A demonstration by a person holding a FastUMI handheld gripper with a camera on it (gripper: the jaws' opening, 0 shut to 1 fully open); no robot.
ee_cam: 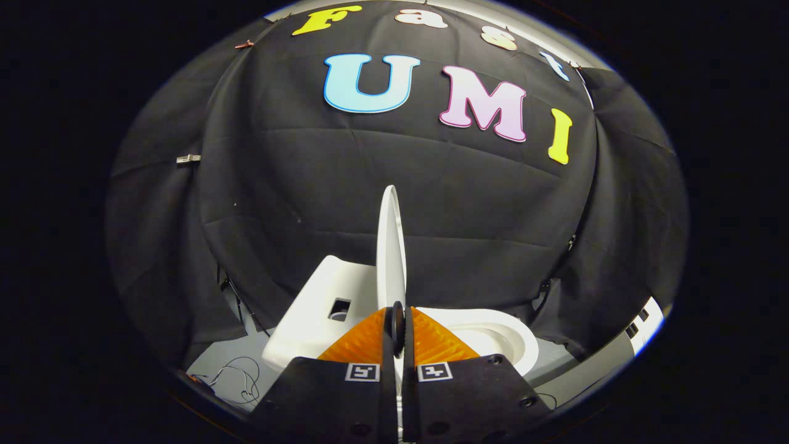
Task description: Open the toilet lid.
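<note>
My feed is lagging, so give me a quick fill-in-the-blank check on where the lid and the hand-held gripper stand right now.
1. The toilet lid stands ____ , seen edge-on.
2. The hand-held gripper has its fingers pinched on the lid's ____ edge.
3. To one side of the raised lid, the toilet ____ lies uncovered.
4. On the lid's other side sits the white ____.

Missing words: upright; lower; bowl; tank

Light: dim booth, brightest on the white toilet [493, 336]
Glare: mild sheen on the lid [391, 246]
Distortion: strong fisheye bending at edges
Focus: sharp, fingers [370, 345] slightly soft
</note>
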